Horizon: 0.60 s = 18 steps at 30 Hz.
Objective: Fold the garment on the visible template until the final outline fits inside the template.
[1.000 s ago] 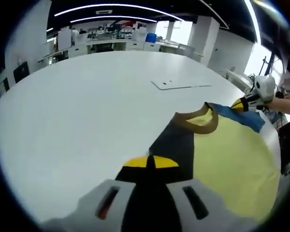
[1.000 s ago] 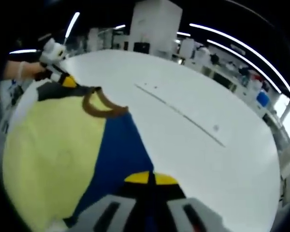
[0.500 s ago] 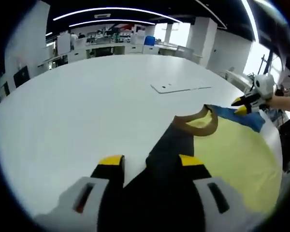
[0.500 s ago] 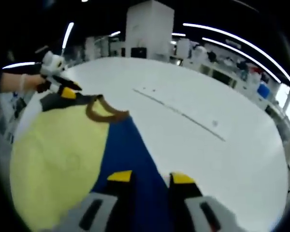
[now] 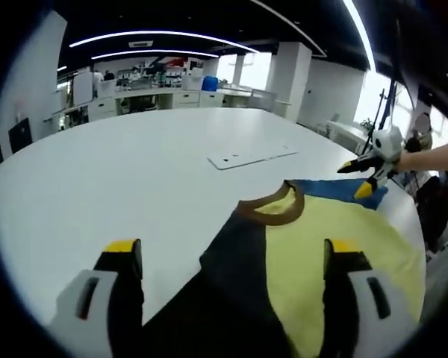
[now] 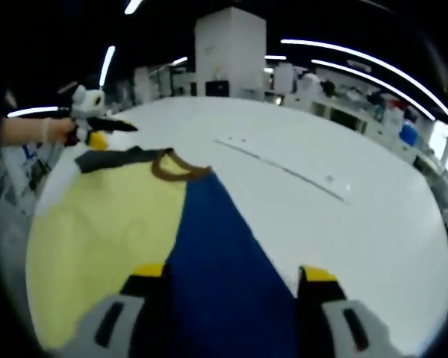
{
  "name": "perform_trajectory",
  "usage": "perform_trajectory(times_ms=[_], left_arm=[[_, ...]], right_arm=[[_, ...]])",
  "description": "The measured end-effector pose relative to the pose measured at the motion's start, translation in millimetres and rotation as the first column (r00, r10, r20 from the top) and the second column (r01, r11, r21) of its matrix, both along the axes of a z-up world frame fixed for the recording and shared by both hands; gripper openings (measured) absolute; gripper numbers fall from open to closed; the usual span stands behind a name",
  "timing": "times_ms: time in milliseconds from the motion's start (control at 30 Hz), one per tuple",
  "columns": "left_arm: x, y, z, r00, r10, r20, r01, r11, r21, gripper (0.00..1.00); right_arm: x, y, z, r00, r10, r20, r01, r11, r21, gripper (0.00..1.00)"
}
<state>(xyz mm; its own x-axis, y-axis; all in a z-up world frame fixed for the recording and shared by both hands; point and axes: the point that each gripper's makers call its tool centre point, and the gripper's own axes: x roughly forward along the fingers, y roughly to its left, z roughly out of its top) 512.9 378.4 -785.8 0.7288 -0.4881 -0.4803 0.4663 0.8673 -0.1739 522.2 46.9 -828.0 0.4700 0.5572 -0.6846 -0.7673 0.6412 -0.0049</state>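
Observation:
A T-shirt lies flat on the white table (image 5: 97,171), its yellow body (image 5: 328,239) topped by a brown collar (image 5: 272,212). Its black sleeve (image 5: 231,276) runs under my left gripper (image 5: 233,250), whose jaws stand wide open on either side of the cloth. The blue sleeve (image 6: 216,246) lies between the open jaws of my right gripper (image 6: 233,272). In the right gripper view the left gripper (image 6: 97,130) hovers open just above the black sleeve (image 6: 112,158). The right gripper (image 5: 362,175) hangs open over the blue sleeve (image 5: 328,190). A thin template outline (image 5: 243,158) is marked beyond the collar.
The table edge (image 5: 414,216) runs close behind the shirt's far side. Desks, shelves and white pillars (image 6: 228,45) stand far behind the table. A person's hand (image 6: 37,130) holds the left gripper. The template line (image 6: 284,170) crosses the bare table (image 6: 358,239) right of the shirt.
Both grippers, shut on the sleeves a second ago, have opened wide and let the cloth go. The sleeves now lie on the table.

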Motion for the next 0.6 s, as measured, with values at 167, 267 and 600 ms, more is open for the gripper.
perform_trajectory(times_ms=[167, 267, 600], left_arm=[[-13.3, -3.8, 10.8, 1.000, -0.021, 0.015, 0.022, 0.999, -0.025, 0.99], [-14.5, -1.3, 11.0, 0.999, -0.029, 0.016, 0.029, 0.999, -0.028, 0.99], [-43.2, -0.1, 29.9, 0.999, -0.035, 0.029, 0.036, 0.999, -0.033, 0.99]], right_arm=[[-8.9, -9.3, 5.8, 1.000, -0.018, 0.005, 0.018, 1.000, 0.018, 0.69], [-13.5, -14.9, 11.1, 0.999, -0.043, 0.001, 0.043, 0.998, 0.042, 0.72], [-33.1, -39.7, 25.1, 0.995, -0.098, 0.012, 0.096, 0.990, 0.106, 0.81]])
